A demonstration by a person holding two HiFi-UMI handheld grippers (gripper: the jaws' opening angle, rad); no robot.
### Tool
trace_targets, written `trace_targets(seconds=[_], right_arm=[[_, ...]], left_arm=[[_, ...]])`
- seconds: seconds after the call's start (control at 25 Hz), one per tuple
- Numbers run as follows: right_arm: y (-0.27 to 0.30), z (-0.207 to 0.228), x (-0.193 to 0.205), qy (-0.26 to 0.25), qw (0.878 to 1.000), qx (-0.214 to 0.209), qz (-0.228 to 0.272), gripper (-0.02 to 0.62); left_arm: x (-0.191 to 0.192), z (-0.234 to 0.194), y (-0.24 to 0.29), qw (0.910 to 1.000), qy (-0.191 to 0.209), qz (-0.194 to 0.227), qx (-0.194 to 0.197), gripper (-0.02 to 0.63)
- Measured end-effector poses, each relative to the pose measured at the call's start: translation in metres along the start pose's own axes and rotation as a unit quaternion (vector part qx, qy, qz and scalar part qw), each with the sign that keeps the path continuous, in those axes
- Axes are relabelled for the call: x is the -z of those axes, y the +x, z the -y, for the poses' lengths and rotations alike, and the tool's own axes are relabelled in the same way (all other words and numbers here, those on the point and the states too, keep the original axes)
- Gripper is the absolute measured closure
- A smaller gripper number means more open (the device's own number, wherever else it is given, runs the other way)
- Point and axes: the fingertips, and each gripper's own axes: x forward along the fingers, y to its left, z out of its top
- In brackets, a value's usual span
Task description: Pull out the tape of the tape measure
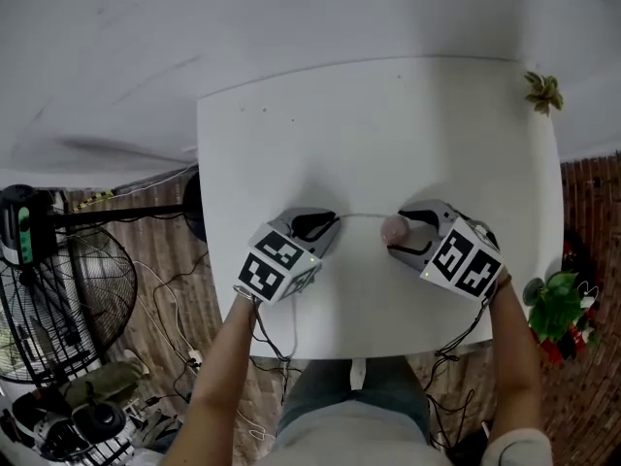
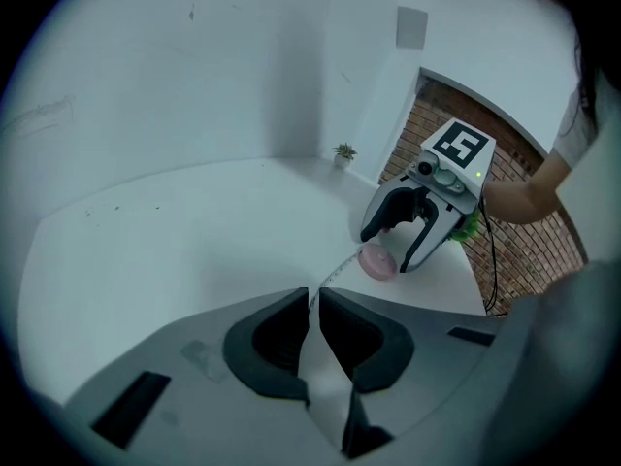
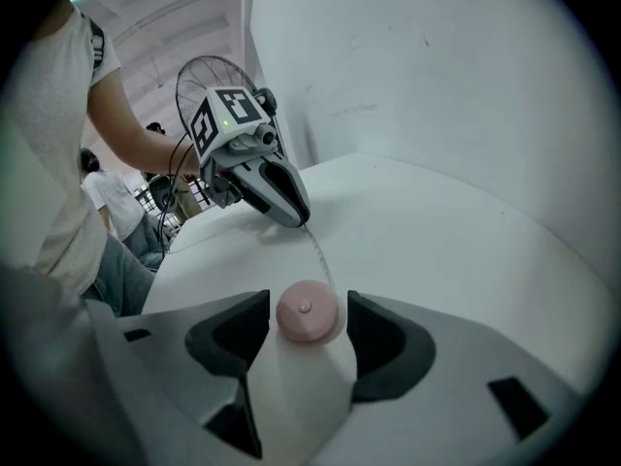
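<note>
- A white rectangular table (image 1: 291,144) is seen from above, with both hand-held grippers low over its near half, tips turned toward each other.
- The small round pink tape measure (image 3: 309,311) is held by the right gripper (image 1: 403,236): its two jaws are set narrowly against the sides of the case, flat face upward.
- The case is carried right at the jaw tips, just above the tabletop near the middle of the table's near half.
- A thin pale tape (image 1: 361,216) is drawn out of the case and stretched across the short gap between the two grippers.
- Fine scale marks can be made out along the strip in both gripper views, but they are too small to be read.
- The free end of the tape is pinched by the left gripper (image 1: 332,221); its jaws are brought almost together, with only the strip between the pads.
- From the left gripper view the strip is seen running from the closed tips up and to the right, straight to the pink case.
- The grippers are kept near each other but apart, joined only by the tape.
- A small potted plant (image 1: 543,90) is stood at the far right corner of the table, well apart from the work.
- A black floor fan (image 1: 58,299) is seen on the floor to the left of the table, and a leafy green plant (image 1: 558,304) on the right.
</note>
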Motion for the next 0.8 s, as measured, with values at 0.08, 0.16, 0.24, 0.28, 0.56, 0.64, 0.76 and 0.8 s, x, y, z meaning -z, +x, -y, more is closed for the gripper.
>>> trace_targets(seconds=[0.08,0.16,0.24,0.28,0.56,0.64,0.76,0.8], right_arm=[[-0.007,0.000,-0.005,0.008,1.000,0.006,0.013,0.342],[-0.015,0.000,-0.008,0.017,0.999,0.012,0.026,0.342],[-0.025,0.001,-0.010,0.032,0.998,0.022,0.040,0.344],[-0.031,0.001,-0.012,0.040,0.998,0.029,0.049,0.346],[-0.085,0.011,-0.040,0.097,0.979,0.114,0.141,0.385],[-0.106,0.013,-0.052,0.109,0.967,0.151,0.174,0.399],[-0.145,0.011,-0.071,0.130,0.942,0.210,0.228,0.418],[-0.160,0.009,-0.078,0.135,0.931,0.232,0.245,0.428]], left_arm=[[-0.002,0.000,-0.006,0.9998,-0.013,0.013,0.002,0.588],[-0.004,0.000,-0.013,0.9995,-0.022,0.023,0.003,0.575],[-0.005,0.001,-0.022,0.9991,-0.028,0.031,0.001,0.542],[-0.005,0.001,-0.027,0.9989,-0.029,0.036,-0.003,0.541],[-0.040,-0.003,-0.082,0.9873,-0.041,0.140,-0.064,0.541],[-0.055,-0.003,-0.104,0.9779,-0.043,0.179,-0.098,0.541],[-0.078,0.001,-0.143,0.9562,-0.055,0.247,-0.147,0.541],[-0.087,0.003,-0.158,0.9466,-0.060,0.271,-0.164,0.541]])
